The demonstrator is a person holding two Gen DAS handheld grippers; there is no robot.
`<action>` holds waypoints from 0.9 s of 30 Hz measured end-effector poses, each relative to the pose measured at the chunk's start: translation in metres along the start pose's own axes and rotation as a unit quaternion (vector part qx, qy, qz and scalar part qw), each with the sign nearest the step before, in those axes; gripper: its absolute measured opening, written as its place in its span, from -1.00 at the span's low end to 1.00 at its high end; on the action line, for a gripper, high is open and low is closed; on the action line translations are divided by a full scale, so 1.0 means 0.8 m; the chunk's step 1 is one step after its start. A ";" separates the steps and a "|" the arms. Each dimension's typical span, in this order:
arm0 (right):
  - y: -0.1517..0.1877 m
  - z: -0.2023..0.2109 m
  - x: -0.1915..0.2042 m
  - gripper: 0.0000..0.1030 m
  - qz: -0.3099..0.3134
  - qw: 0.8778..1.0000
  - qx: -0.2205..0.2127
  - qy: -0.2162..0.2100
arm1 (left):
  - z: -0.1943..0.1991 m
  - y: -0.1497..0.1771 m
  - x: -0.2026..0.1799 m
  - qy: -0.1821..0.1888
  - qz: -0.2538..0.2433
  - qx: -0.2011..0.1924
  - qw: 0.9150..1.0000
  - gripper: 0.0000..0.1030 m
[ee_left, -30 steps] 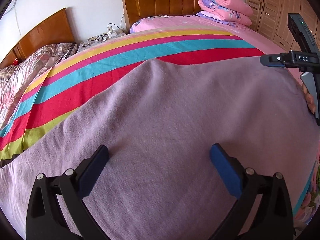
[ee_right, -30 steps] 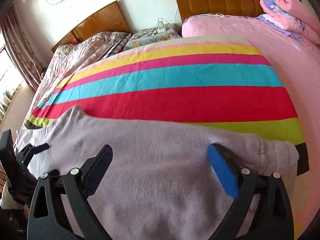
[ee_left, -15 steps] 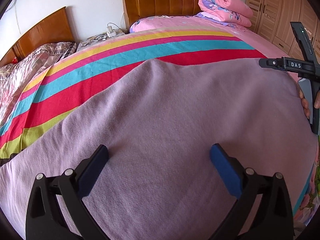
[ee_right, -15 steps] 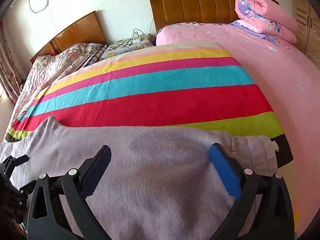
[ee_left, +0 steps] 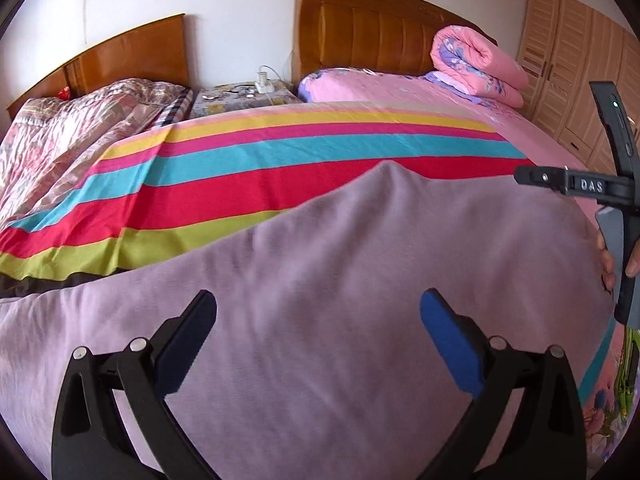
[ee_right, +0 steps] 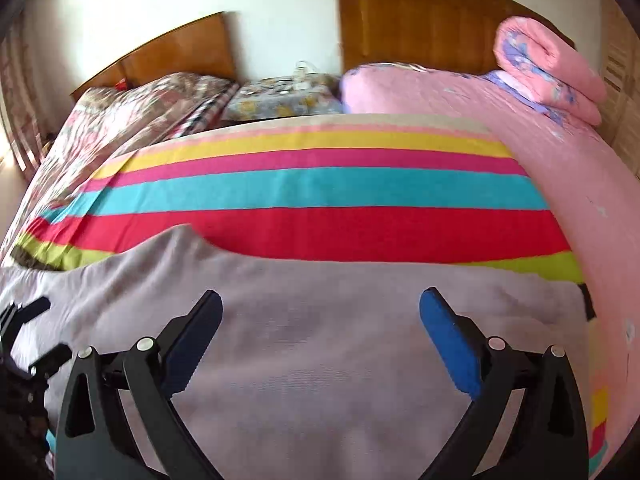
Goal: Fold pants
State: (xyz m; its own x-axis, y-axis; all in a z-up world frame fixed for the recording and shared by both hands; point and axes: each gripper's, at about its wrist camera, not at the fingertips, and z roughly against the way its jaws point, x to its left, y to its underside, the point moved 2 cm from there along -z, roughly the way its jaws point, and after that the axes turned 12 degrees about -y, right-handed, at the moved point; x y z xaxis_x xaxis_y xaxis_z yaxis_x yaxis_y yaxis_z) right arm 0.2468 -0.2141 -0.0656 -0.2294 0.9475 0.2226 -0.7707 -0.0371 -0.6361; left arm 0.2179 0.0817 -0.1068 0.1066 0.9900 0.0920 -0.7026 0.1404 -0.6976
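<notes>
Left claw point(ee_left: 318, 336): black plastic arms, silver screws, blue pads. Right claw point(ee_right: 320, 338): same build. At left wrist view's right edge, black bar marked "DAS", green light, bare-skinned fingers point(ee_left: 606, 264).

Bed point(ee_left: 532, 148) – striped blanket point(ee_left: 280, 168) on it, lilac pants point(ee_left: 360, 260) on blanket.

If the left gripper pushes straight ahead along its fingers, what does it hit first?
Most likely the lilac pants: the left gripper is open with cloth filling the gap ahead. Past their far edge lies the striped blanket. How high the fingers sit above the cloth is unclear.
</notes>
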 end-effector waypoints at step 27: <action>0.057 -0.112 0.452 0.87 0.294 0.908 0.107 -0.277 | 0.161 0.244 0.475 -0.072 0.512 -0.029 0.855 0.14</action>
State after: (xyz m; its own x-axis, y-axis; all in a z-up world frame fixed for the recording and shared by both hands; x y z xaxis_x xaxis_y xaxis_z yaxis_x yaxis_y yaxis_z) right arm 0.1823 0.1555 -0.0805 -0.8575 0.4403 0.2662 -0.5021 -0.6031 -0.6198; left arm 0.0308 0.4865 -0.1168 -0.6348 0.5846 -0.5052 -0.3394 -0.7984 -0.4974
